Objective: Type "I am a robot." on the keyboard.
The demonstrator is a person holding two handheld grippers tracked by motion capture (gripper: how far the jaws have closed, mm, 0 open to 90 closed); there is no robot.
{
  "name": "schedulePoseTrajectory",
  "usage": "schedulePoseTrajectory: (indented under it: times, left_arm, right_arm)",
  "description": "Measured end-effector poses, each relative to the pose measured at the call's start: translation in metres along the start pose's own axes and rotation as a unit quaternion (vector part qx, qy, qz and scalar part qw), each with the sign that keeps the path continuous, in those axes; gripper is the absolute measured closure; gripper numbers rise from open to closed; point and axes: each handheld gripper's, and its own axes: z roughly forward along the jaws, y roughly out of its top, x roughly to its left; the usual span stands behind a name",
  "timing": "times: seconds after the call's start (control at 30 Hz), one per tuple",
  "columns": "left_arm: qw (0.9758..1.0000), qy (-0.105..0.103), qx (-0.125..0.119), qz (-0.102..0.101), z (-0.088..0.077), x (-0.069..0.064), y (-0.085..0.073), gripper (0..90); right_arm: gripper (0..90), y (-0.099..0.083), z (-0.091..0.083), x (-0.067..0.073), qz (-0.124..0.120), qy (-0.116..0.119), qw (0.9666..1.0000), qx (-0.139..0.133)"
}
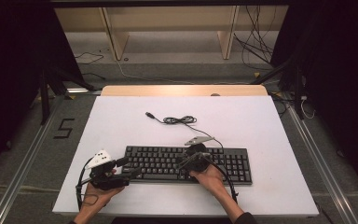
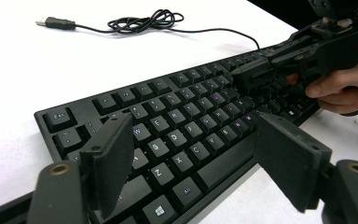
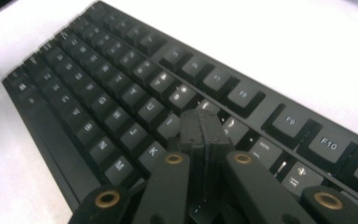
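Keyboard (image 1: 186, 163) lay at 6 o'clock on the table (image 1: 121, 121). Right gripper (image 3: 204, 128), jaws together and empty, tip on the upper key rows: key-pressing step, apparently. Left gripper (image 2: 193, 163), jaws apart, hovered at the keyboard's 9 o'clock end. Next move likely calls for lifting off, then pressing another key.

left gripper (image 2: 196, 163): black, flat rectangular pads, brass-ringed holes at jaw bases
right gripper (image 3: 204, 128): black, brass eyelets on the links
top plates: grey, three-cornered
cables: black, one per gripper
sleeve (image 1: 245, 218): dark, right wrist
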Motion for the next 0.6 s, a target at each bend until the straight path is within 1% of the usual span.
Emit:
schedulePoseTrajectory:
  times: [0.2, 0.4, 0.43, 0.6]
  left_arm:
    - [1.0, 0.002, 0.0, -0.001, 0.0004, 0.0003, -0.0001, 28.1]
    - [1.0, 0.002, 0.002, 0.0, 0.0013, 0.0006, -0.0001, 28.1]
    - [1.0, 0.002, 0.002, 0.0, 0.0015, 0.0006, -0.0001, 28.1]
    - [1.0, 0.001, 0.004, 0.0, 0.0023, 0.0006, 0.0, 28.2]
  right_arm:
    - [90.0, -0.0016, 0.0013, 0.0024, -0.004, -0.009, 0.9999, -0.004]
    - [90.0, -0.0015, -0.0008, 0.0019, 0.004, -0.005, 0.9999, -0.009]
    - [88.1, -0.0014, -0.0021, 0.002, 0.007, -0.001, 0.9999, -0.012]
    - [87.1, -0.0002, -0.0066, 0.0027, 0.007, 0.003, 0.9997, -0.023]
